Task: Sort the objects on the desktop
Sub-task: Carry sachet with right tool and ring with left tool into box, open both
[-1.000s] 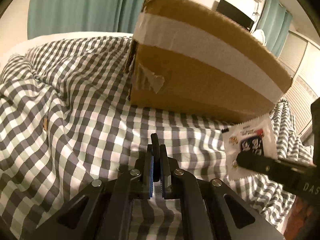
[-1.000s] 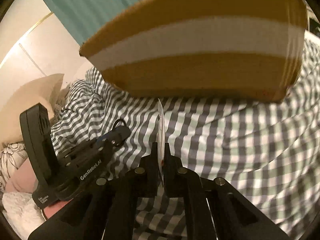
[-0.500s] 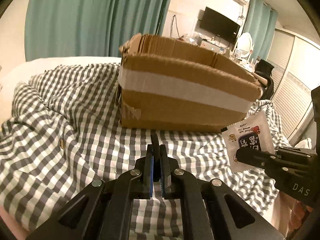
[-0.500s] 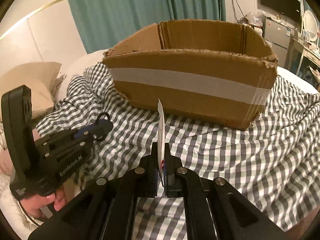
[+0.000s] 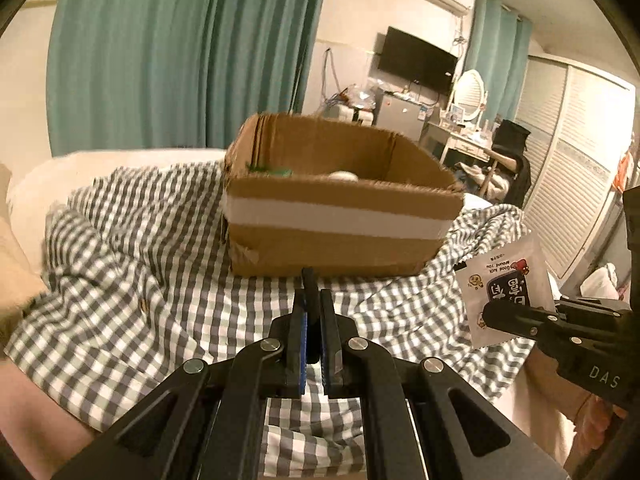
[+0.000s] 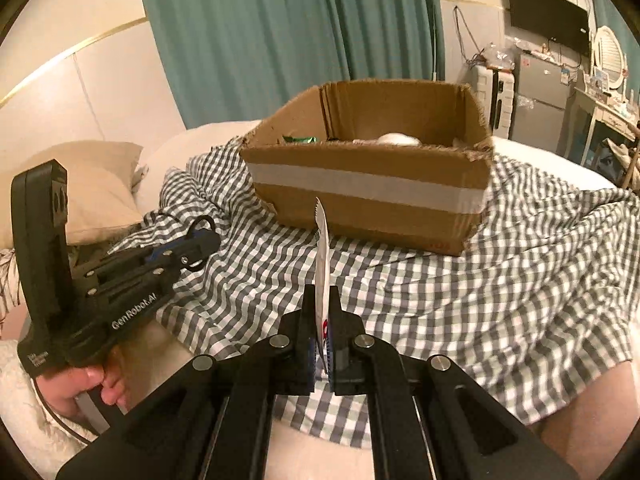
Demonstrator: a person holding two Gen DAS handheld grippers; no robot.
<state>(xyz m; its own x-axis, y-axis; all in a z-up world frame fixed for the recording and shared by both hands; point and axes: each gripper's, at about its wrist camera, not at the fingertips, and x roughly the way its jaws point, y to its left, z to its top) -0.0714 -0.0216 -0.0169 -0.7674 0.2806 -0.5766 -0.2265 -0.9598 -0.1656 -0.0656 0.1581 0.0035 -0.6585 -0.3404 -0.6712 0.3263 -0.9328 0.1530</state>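
An open cardboard box (image 5: pixel 340 236) with a white tape band stands on a checked cloth (image 5: pixel 132 264); it also shows in the right wrist view (image 6: pixel 372 196). Green and white items lie inside it. My left gripper (image 5: pixel 311 300) is shut on a thin black ring-shaped object (image 6: pixel 199 240), held in front of the box. My right gripper (image 6: pixel 321 312) is shut on a white printed sachet (image 6: pixel 322 256), seen edge-on; its printed face shows in the left wrist view (image 5: pixel 504 288). Both grippers are held short of the box, above the cloth.
The cloth lies over a white bed (image 6: pixel 200 140). A beige pillow (image 6: pixel 96 184) sits at the left. Teal curtains (image 5: pixel 180 52) hang behind. A TV (image 5: pixel 416 60), a fridge and a dressing table stand at the far right.
Both grippers have risen and drawn back from the box. Its open top and contents now show. Each gripper still holds its object.
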